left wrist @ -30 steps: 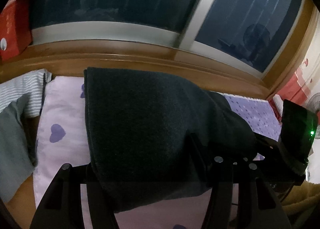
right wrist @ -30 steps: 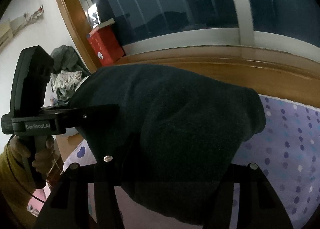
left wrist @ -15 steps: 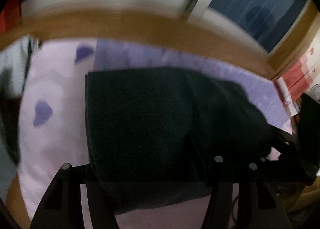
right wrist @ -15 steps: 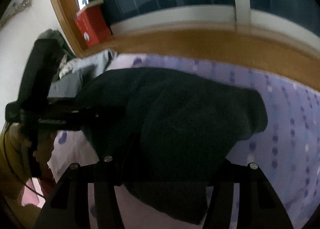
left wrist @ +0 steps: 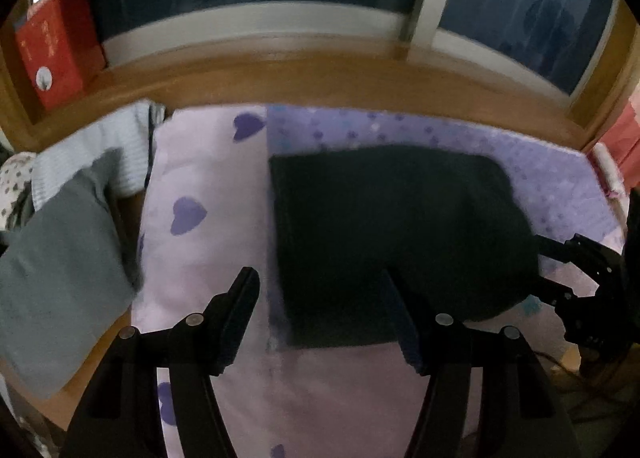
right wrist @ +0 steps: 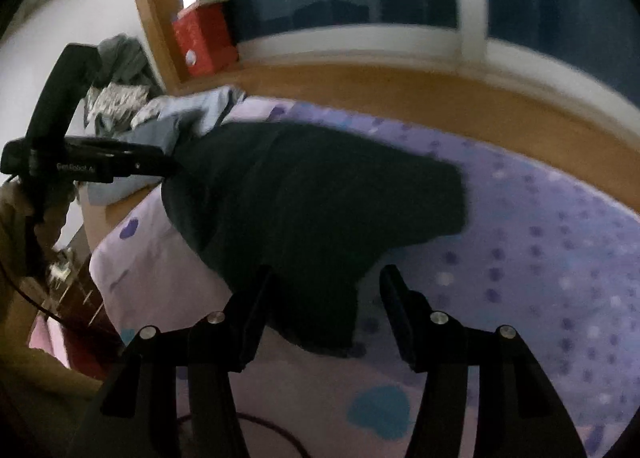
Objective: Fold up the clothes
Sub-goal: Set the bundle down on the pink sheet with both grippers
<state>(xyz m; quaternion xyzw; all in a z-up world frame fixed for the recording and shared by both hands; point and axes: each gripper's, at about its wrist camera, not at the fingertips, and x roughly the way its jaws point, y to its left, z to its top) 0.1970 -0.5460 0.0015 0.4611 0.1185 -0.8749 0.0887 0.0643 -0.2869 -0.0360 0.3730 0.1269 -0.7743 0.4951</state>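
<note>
The dark, near-black fleecy garment (left wrist: pixel 392 242) now lies down on the purple dotted bedsheet (left wrist: pixel 552 186), folded into a thick, roughly rectangular pad with a straight left edge, in front of the long wooden window ledge (left wrist: pixel 320 78). A second ago both claws were clenched on it and held it up in the air against that ledge; half a second ago it was coming down towards the sheet. Now the left claw (left wrist: pixel 320 298) is released, its fingers spread wide with nothing between them, just at the garment's near edge. The right claw (right wrist: pixel 326 290) is likewise let go and parted, though a loose flap of the dark cloth hangs between its fingers on the side away from the ledge.

That reads as this garment set down folded, apart from the trailing corner. Left of it, nearer the ledge's left end, a grey folded garment (left wrist: pixel 60 278) and a pale striped one (left wrist: pixel 100 146) lie by the red cardboard box (left wrist: pixel 56 46).
</note>
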